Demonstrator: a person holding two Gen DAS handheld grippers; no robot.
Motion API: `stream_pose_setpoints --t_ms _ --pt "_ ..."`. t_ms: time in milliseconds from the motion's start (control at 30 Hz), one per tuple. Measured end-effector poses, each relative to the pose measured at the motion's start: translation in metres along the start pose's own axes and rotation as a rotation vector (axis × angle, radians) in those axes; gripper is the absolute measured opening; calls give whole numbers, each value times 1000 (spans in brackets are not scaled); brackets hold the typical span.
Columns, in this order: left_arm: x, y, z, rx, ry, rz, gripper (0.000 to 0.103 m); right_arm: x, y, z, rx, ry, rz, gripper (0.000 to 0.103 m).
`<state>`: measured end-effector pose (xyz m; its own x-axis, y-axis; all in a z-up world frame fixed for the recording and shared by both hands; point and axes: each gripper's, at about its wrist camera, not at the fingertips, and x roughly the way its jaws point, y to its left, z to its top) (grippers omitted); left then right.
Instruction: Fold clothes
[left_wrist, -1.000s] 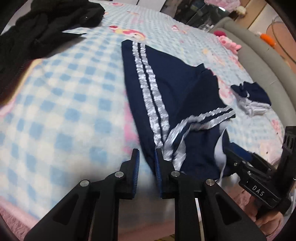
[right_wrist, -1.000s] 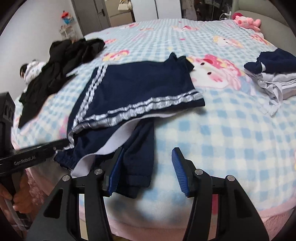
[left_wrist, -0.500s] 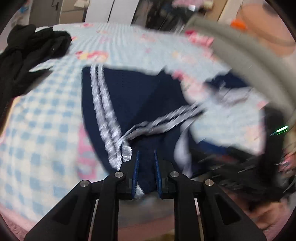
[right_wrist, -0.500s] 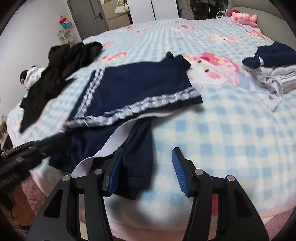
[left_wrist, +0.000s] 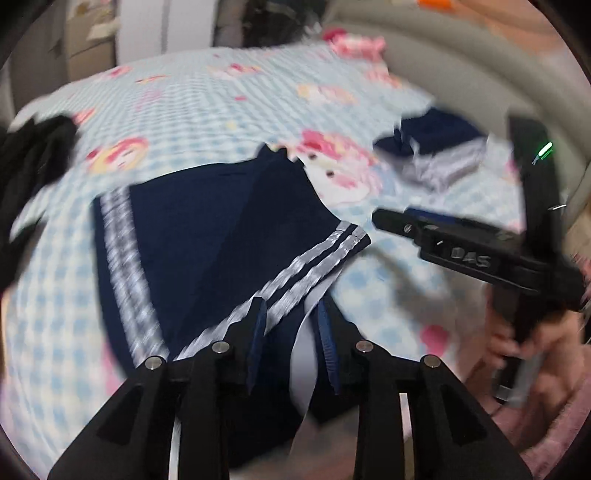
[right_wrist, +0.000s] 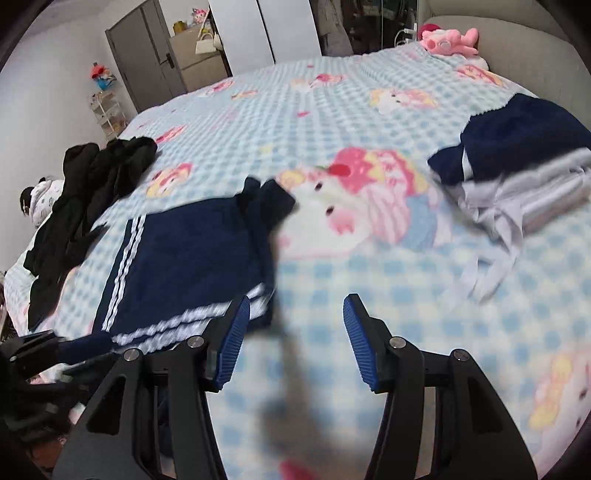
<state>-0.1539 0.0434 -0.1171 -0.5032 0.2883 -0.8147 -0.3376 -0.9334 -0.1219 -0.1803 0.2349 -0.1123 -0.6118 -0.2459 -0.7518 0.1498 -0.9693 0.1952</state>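
Note:
A navy sailor-style garment (left_wrist: 207, 236) with white stripes lies on the checked blanket, its lower part folded over so a white lining shows. My left gripper (left_wrist: 291, 332) stands over its near hem. Its jaws are opening, with navy cloth and lining between the pads, which do not press on it. In the right wrist view the same garment (right_wrist: 192, 258) lies to the left of my right gripper (right_wrist: 293, 332), which is open above the blanket. A blurred dark strip runs down between its fingers, untouched by either pad. The right gripper's body (left_wrist: 461, 251) shows at the right of the left wrist view.
A folded navy and grey pile (right_wrist: 517, 155) lies at the right, also seen in the left wrist view as a pile (left_wrist: 436, 147). Black clothes (right_wrist: 85, 192) are heaped at the left. A pink plush (right_wrist: 448, 38) sits by the grey headboard (left_wrist: 461, 74). The blanket (right_wrist: 332, 110) covers the bed.
My left gripper closed on the near hem, swung right along it, and now its jaws stand wider apart. My right gripper slid right, off the garment's dark end.

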Motion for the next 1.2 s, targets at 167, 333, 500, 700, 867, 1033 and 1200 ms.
stream_pose_setpoints --t_ms 167,333,500,700,867,1033,1200 --pt "37 -25 24 80 64 32 41 12 -21 -15 91 67 -25 54" --pt "51 -21 22 50 51 42 8 12 -22 -13 101 63 9 55" --pt "7 35 27 -171 -99 8 6 14 -17 -15 88 71 21 55" --pt "-25 124 34 -340 -192 55 6 11 0 8 42 51 80 55" --pt "2 184 29 -431 -106 -18 6 36 25 49 -63 51 69 55" --pt "15 202 9 -461 -50 -90 43 76 41 77 -114 80 69 55" --pt "0 209 7 -439 -125 -73 44 108 58 90 -149 114 77 55"
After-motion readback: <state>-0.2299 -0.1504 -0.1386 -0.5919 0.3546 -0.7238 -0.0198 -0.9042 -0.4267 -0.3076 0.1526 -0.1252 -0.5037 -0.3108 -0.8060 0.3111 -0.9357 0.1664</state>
